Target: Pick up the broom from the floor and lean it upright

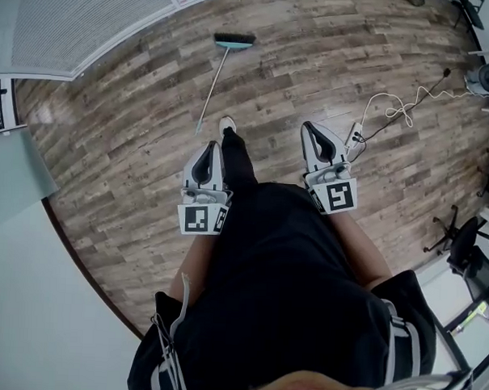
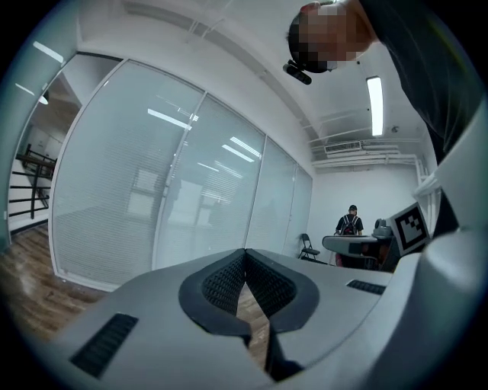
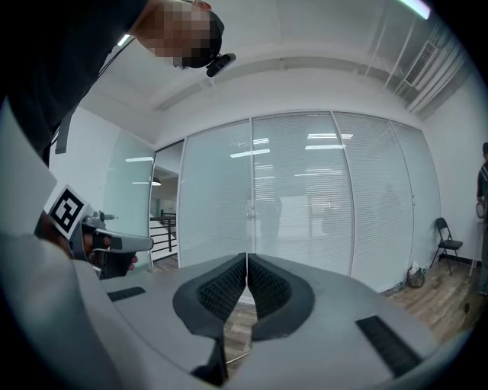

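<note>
A frosted glass partition (image 1: 82, 13) runs along the upper left of the head view, above a wood-plank floor (image 1: 132, 169). The broom (image 1: 217, 76) lies flat on that floor ahead of the person, its teal head farthest away. Its pale handle slants back toward the person's white-toed shoe (image 1: 226, 125) and ends near it. No tongs touch the broom; it lies well apart from both.

The left tongs (image 1: 210, 147) are held out over the floor just left of the person's dark-clad leg, nose toward the broom. In the left gripper view the left tongs (image 2: 245, 251) are pressed together at the tips, with only floor showing through the gap behind them. Beyond them stand glass walls, a folding chair (image 2: 307, 245) and a second person (image 2: 351, 222) at a desk far off.

The right tongs (image 1: 306, 127) are held level with the left pair, on the other side of the leg. In the right gripper view the right tongs (image 3: 247, 257) are likewise pressed together and pinch nothing.

Right of them a power strip (image 1: 356, 134) lies on the floor, its white cable (image 1: 394, 104) looping away. A black office chair (image 1: 469, 240) stands at the right edge.
</note>
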Motion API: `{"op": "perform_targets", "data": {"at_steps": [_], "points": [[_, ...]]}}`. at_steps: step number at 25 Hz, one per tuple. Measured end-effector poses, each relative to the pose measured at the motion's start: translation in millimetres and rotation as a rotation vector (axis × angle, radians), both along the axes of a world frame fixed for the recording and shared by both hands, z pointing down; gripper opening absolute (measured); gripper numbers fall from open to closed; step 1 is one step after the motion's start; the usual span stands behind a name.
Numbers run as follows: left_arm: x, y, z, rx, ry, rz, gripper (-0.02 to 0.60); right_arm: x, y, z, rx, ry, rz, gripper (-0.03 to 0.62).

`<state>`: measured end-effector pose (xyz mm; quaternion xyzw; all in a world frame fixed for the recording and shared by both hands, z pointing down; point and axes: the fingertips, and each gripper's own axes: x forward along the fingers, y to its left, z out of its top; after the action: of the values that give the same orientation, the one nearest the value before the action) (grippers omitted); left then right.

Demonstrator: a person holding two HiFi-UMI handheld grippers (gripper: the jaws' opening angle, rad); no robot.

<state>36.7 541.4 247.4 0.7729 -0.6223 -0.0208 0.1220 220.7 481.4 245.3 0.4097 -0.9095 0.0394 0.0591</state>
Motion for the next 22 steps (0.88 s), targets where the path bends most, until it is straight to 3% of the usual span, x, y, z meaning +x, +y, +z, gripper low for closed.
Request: {"op": "perform_targets", "data": {"at_steps": [4, 8, 12, 16, 22], "points": [[-55, -48, 9, -0.042, 0.011, -0.025, 0.018, -57, -61, -1, -0.050, 0.009, -0.022, 0.020], [-124, -91, 15, -0.056, 0.044, -0.104, 0.018, -121, -111, 8, -0.101, 0.033, -0.086, 0.020], [-172, -125, 23, -0.060, 0.052, -0.131, 0.018, -174, -147, 17, -0.138, 0.034, -0.156, 0.020], [-200, -139, 21, -0.056, 0.033, -0.187, 0.018, -203, -170, 18, -0.125, 0.032, -0.203, 0.020], [-210, -147, 21, -0.063, 0.012, -0.255, 0.018, -209, -193, 28, -0.144, 0.024, -0.224, 0.020]]}}
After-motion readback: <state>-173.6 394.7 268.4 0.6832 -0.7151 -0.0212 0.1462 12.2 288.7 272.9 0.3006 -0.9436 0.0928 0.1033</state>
